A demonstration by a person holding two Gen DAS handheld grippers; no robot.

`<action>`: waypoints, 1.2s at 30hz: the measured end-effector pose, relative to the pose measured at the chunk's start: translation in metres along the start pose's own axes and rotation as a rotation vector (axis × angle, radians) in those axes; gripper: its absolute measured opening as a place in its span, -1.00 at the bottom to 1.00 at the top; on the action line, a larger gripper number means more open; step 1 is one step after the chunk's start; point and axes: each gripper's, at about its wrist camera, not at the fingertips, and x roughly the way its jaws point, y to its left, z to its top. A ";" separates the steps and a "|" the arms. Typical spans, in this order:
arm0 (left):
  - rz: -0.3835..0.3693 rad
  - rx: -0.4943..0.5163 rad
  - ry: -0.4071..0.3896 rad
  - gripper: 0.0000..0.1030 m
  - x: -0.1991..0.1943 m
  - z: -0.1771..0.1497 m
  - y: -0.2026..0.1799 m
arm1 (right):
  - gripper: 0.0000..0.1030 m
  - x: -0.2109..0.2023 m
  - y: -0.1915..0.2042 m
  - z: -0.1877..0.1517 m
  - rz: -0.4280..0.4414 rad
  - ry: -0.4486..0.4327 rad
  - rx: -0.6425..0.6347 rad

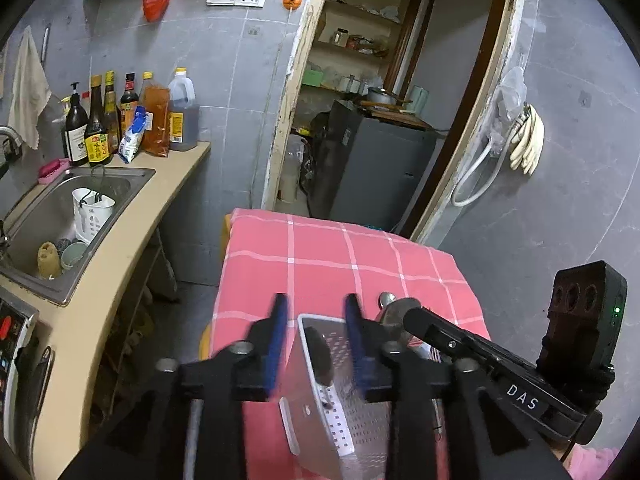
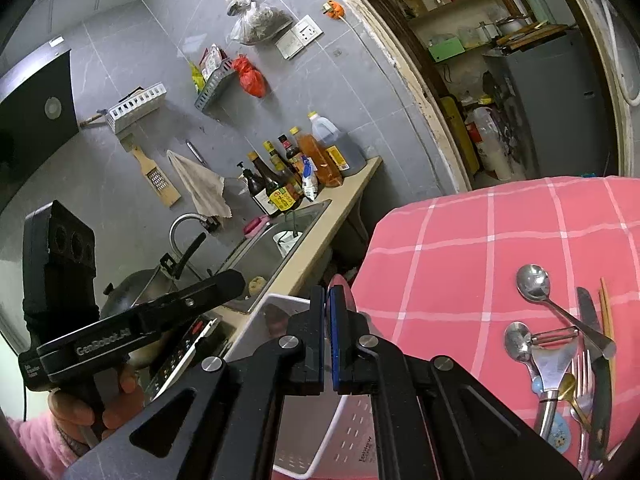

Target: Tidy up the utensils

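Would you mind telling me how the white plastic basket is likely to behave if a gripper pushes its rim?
The white basket looks thin and perforated, so probably light and apt to slide on the pink cloth. It seems tall and narrow, so a high push might tip it. Its walls may flex slightly.

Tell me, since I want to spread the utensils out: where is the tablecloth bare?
The pink checked tablecloth is bare across its far half, between the doorway-side edge and the spoons. It is crowded nearer: utensil pile on the right, white basket beside it.
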 end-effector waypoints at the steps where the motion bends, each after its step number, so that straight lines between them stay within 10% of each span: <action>1: 0.002 -0.004 -0.009 -0.19 -0.002 0.000 0.001 | -0.94 -0.002 0.000 0.000 -0.003 -0.003 0.002; 6: 0.017 -0.012 -0.057 0.08 -0.011 0.002 -0.004 | -0.90 -0.022 -0.002 0.005 -0.025 -0.039 0.001; 10: 0.022 -0.004 -0.112 0.47 -0.019 0.005 -0.018 | -0.04 -0.053 -0.010 0.016 -0.060 -0.103 0.003; 20: -0.061 0.038 -0.142 0.94 0.000 0.015 -0.091 | 0.53 -0.127 -0.072 0.044 -0.262 -0.120 -0.023; 36: -0.019 -0.034 0.143 0.93 0.126 0.003 -0.157 | 0.46 -0.113 -0.215 0.029 -0.362 0.075 0.156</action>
